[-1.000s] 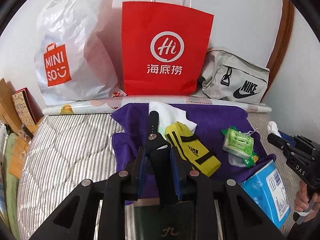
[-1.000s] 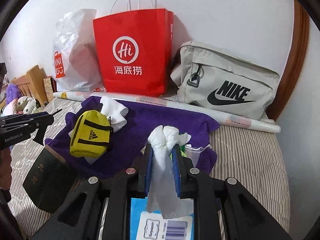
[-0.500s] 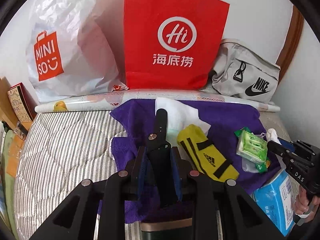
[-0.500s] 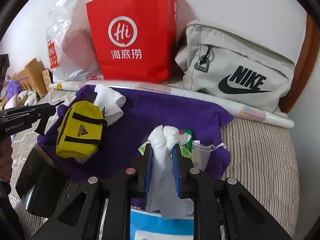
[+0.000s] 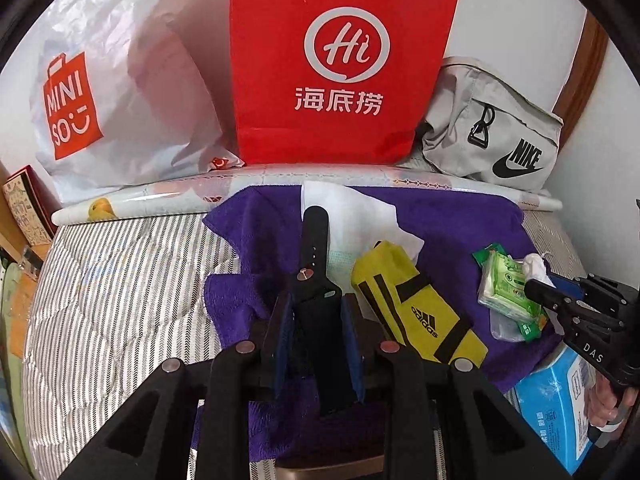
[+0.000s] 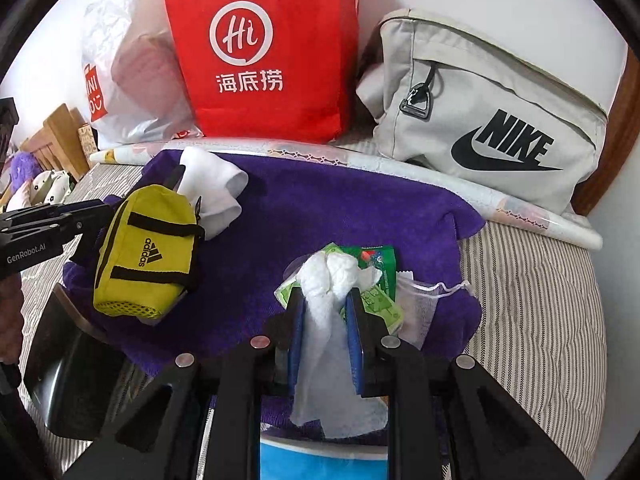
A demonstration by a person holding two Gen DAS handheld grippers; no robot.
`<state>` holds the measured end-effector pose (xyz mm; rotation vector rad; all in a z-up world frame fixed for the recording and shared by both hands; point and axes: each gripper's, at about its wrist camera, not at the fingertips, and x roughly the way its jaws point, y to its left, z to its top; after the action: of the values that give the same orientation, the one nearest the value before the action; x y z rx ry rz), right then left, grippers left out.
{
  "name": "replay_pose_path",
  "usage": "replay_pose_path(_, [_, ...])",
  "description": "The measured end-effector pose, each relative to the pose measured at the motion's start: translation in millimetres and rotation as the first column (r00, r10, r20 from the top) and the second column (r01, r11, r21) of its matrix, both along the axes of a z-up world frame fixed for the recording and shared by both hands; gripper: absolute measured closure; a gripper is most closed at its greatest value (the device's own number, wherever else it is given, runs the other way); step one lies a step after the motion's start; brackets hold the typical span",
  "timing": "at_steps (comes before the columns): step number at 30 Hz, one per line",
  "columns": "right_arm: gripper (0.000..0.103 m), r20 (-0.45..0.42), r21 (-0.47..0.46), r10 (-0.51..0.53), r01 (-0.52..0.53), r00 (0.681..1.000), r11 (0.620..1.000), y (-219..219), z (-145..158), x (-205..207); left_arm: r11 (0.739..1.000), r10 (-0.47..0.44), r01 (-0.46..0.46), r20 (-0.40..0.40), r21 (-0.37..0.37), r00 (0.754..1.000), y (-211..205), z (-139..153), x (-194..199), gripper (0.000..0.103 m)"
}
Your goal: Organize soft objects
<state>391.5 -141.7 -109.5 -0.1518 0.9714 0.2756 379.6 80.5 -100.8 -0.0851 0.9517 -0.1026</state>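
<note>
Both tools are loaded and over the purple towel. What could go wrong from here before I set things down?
1. The white tissue in the right tool hangs loose below the pads, directly over the green wipes pack; lowering may snag or drag the pack.
2. The black strap in the left tool sticks out far ahead; it could nudge the yellow pouch or the white cloth.
3. The purple towel is already rumpled and may bunch further.

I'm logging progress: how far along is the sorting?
Early. Done: nothing visibly sorted. In hand: left gripper holds a black strap; right gripper holds a white tissue. Left: yellow pouch, wipes pack and white cloth, loose on the purple towel.
</note>
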Motion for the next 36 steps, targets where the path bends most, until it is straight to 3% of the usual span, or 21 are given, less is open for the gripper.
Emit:
replay_pose_path(14, [0.08, -0.027, -0.016, 0.009, -0.009, 1.0, 1.0, 7.1, -6.0, 3.9, 1.0, -0.009, 0.008, -0.049, -0.02, 0.999, 2.7, -6.0, 5.6, 0.075])
replay_pose_path(16, [0.071, -0.029, -0.014, 0.003, -0.004, 1.0, 1.0, 5.6, -5.9, 4.4, 1.0, -0.007, 0.006, -0.061, -0.027, 0.998, 3.8, -6.0, 5.9, 0.075])
replay_pose_path(21, [0.052, -0.015, 0.008, 0.001, -0.001, 1.0, 1.0, 2.3, -2.5, 2.1, 1.0, 0.0, -0.002, -0.079, -0.024, 0.997, 7.1, -4.2, 4.9, 0.06])
replay_pose_path(29, [0.05, 0.014, 0.003, 0.01, -0.01, 1.0, 1.0, 3.7, 8.6, -10.4, 0.999, 0.014, -0.015, -0.06, -0.031, 0.998, 14.5, 12.1, -9.0, 0.043])
replay_pose_path(33, [0.041, 0.039, 0.008, 0.007, -0.007, 0.999, 1.0, 3.2, 21.9, -25.2, 1.0, 0.01, -0.01, -0.047, -0.014, 0.999, 11.0, 26.9, -23.9, 0.042])
replay_pose_path(36, [0.038, 0.06, 0.023, -0.002, 0.001, 0.998, 1.0, 0.3, 35.2, -40.9, 1.0, 0.008, -0.008, -0.025, -0.012, 1.0, 8.8, 41.7, -40.7, 0.036])
